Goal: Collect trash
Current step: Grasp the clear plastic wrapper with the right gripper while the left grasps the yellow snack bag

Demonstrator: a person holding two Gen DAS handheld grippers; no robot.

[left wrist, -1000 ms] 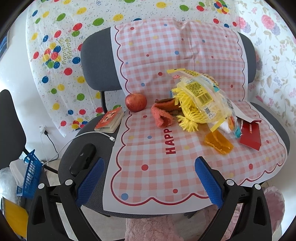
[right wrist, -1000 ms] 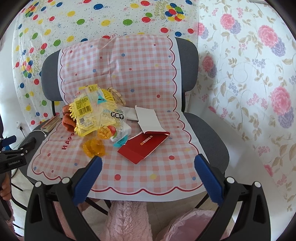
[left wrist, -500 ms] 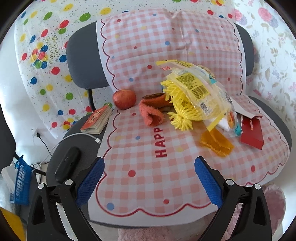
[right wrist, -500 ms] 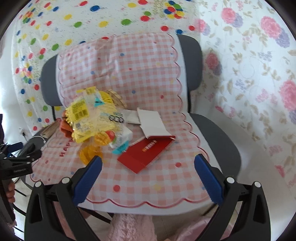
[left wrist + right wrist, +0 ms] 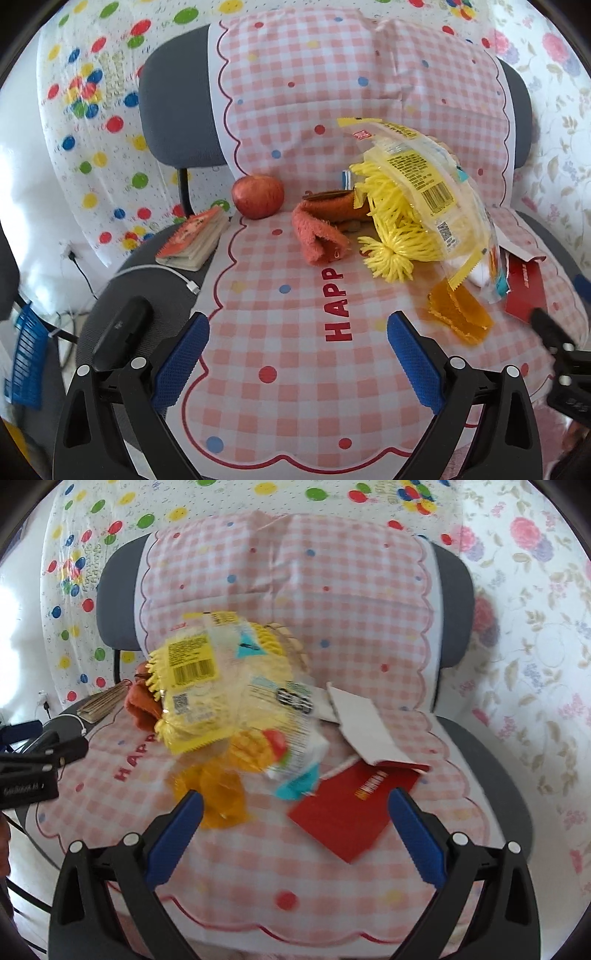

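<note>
Both grippers sit low at the front edge of the chair seat, left gripper (image 5: 297, 354) and right gripper (image 5: 295, 830) each with fingers spread wide and nothing between them, probably lining up for a first pick. The trash is heaped mid-seat on the pink checked cover (image 5: 295, 387): a crinkled yellow snack bag (image 5: 424, 184), an orange wrapper (image 5: 221, 797) just off the right gripper's left finger, and a torn red envelope (image 5: 351, 812). The apple (image 5: 258, 201) and small book (image 5: 194, 240) off to the left look like non-trash.
</note>
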